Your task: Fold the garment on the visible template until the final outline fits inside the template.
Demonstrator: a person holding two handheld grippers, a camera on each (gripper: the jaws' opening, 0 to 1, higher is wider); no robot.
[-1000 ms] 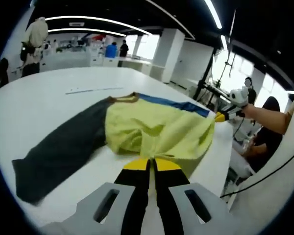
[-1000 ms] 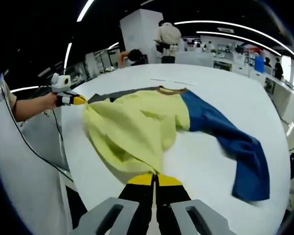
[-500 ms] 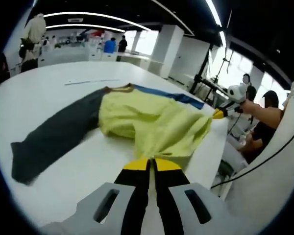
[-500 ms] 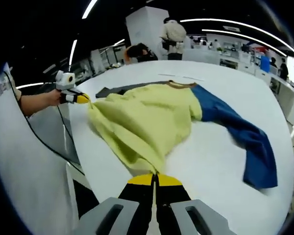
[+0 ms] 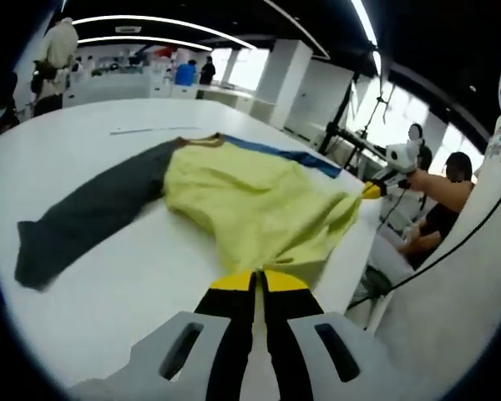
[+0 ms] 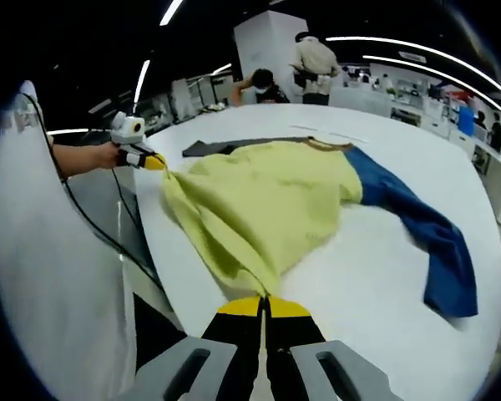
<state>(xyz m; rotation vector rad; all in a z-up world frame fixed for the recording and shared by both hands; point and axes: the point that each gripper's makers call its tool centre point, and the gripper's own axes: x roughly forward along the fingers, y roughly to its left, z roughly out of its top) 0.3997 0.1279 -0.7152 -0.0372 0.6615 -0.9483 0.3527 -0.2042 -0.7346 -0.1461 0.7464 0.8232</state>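
Left gripper (image 5: 259,280): yellow-tipped black jaws pressed together, pinching the near hem corner of the long-sleeved garment with a pale yellow body (image 5: 250,205). Right gripper (image 6: 263,302): same build, jaws closed tight on the other hem corner of the garment (image 6: 263,209).

Each gripper appears in the other's view, at the far hem corner: right gripper at the right of the left gripper view (image 5: 376,189), left gripper at the left of the right gripper view (image 6: 153,160). The hem runs stretched between the two, along the near edge of the white table (image 5: 142,284).

The garment lies on the white table, body spread, brown neckband (image 6: 327,144) at the far end. Dark grey sleeve (image 5: 83,217) trails out flat to one side; blue sleeve (image 6: 422,230) trails to the other, its cuff near the table's edge.

A thin pale strip (image 5: 150,129) lies on the table beyond the collar.

No readable writing or brand on garment or grippers. A person's forearm (image 6: 83,157) holds the left gripper. Several people stand in the background at far benches (image 6: 317,63).
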